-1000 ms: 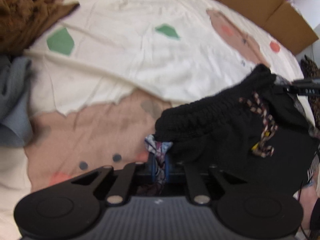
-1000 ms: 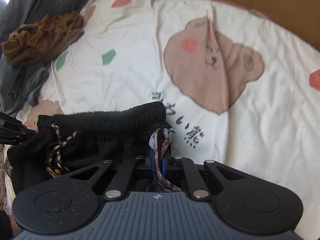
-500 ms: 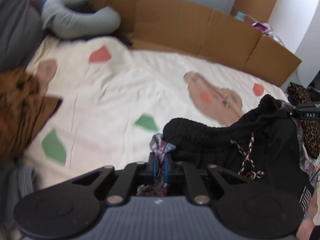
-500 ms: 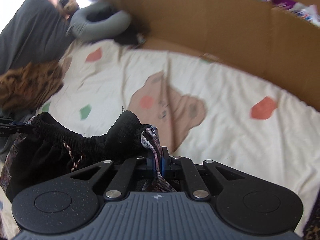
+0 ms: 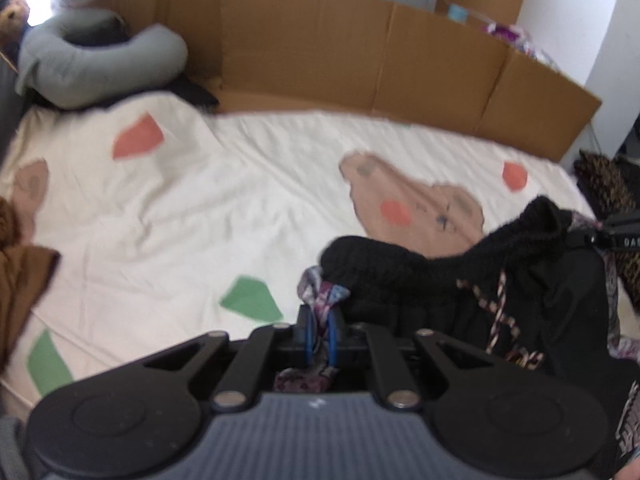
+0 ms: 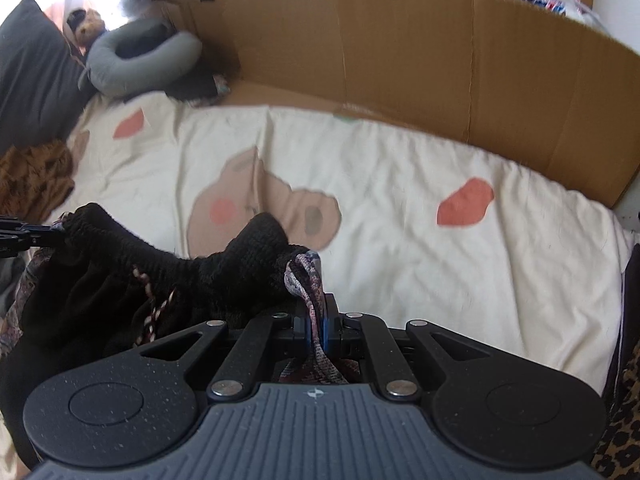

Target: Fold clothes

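A pair of black shorts (image 5: pixel 532 304) with a ribbed waistband, a braided drawstring (image 5: pixel 500 320) and a patterned purple lining hangs between my two grippers above the bed. My left gripper (image 5: pixel 319 330) is shut on the lining at the waistband's left end. My right gripper (image 6: pixel 316 330) is shut on the lining at the other end of the shorts (image 6: pixel 120 280). In the left wrist view the tip of the right gripper (image 5: pixel 618 236) shows at the far right edge. In the right wrist view the tip of the left gripper (image 6: pixel 20 234) shows at the far left. The waistband sags between them.
A cream bedsheet (image 5: pixel 200 208) with bear and colour patches lies below. Cardboard walls (image 5: pixel 360 52) line its far side. A grey neck pillow (image 5: pixel 92 64) lies at the far left, a brown garment (image 5: pixel 20 272) at the left edge, and a leopard-print cloth (image 6: pixel 624 420) at the right.
Both grippers have lifted the shorts and tilted up, so the views swung from the sheet to the cardboard wall and pillow. The waistband now sags between them.
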